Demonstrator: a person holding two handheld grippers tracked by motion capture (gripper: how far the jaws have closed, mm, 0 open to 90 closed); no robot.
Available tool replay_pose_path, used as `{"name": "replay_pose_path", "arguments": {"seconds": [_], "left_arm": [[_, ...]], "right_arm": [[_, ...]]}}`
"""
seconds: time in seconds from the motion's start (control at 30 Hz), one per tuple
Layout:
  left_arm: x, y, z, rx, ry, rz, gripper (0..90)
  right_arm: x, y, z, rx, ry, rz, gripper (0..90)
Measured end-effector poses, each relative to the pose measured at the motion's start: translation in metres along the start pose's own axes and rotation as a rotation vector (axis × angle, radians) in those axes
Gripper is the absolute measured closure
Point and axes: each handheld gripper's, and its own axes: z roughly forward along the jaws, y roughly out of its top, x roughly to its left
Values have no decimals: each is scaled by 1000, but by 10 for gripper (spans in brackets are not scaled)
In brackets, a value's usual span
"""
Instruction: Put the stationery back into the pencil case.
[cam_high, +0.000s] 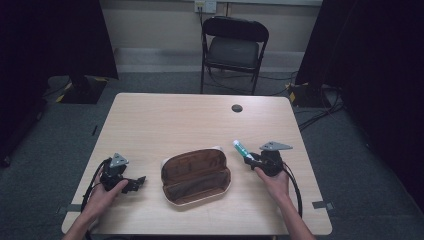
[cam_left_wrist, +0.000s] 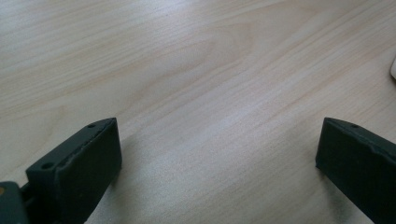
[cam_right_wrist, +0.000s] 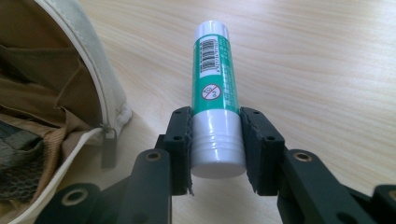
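Glue stick (cam_right_wrist: 214, 88) sits pinched near its cap end in the right gripper (cam_right_wrist: 215, 149), so it could slip out before reaching the open pencil case (cam_high: 196, 176). Left gripper (cam_left_wrist: 219, 158) waits with jaws wide apart, holding nothing.

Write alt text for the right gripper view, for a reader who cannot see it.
The right tongs clamp the white cap end of a green and white glue stick, which points away over a light wooden table. At the left lies an open beige pencil case with a brown lining, its zipper pull hanging beside the tongs.
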Motion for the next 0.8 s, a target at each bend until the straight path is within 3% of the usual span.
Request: {"name": "replay_pose_path", "arguments": {"seconds": [0.33,0.8], "left_arm": [[0,0,0,0,0,0,0],[0,0,0,0,0,0,0]], "right_arm": [[5,9,-23,-61,17,19,656],[25,28,-55,-136,52,-31,656]]}}
